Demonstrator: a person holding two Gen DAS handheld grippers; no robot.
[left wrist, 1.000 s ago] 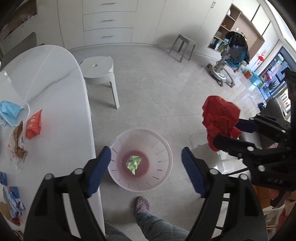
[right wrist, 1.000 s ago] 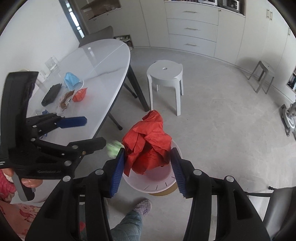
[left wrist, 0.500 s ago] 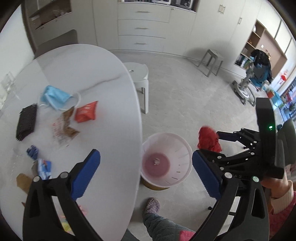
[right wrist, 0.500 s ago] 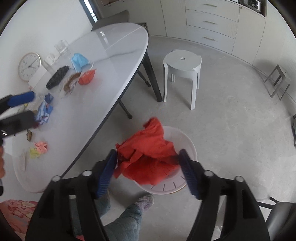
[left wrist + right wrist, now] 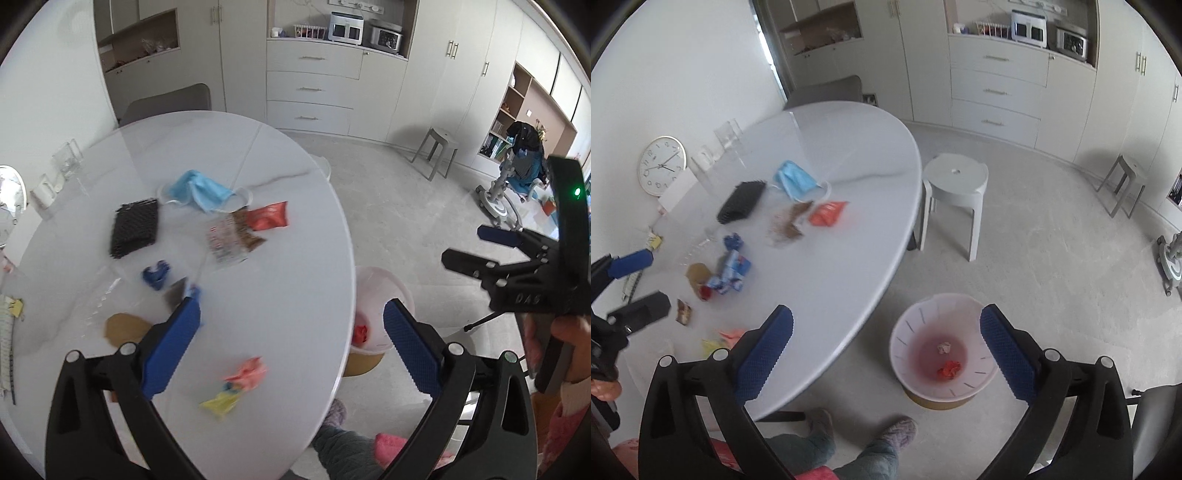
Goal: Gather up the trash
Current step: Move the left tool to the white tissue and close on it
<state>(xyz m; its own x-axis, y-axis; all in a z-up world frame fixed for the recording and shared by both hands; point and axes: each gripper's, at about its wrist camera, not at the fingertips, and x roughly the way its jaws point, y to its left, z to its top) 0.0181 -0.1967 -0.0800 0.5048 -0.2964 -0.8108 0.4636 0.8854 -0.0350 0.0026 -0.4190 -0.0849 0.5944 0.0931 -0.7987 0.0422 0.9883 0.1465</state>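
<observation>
Since a second ago the red wad (image 5: 949, 369) has left the right gripper (image 5: 886, 354) and lies in the bin (image 5: 923, 317) on the floor; both tools have swung toward the surface (image 5: 295, 258). Both pairs of fingers are spread and empty. The left gripper (image 5: 291, 332) hangs over the pink-and-yellow scraps (image 5: 240, 384), nearest its fingers. Such light scraps could slide off the edge if nudged.

Both wrist views look down from high, sharing table (image 5: 280, 258) and bin (image 5: 916, 332).
</observation>
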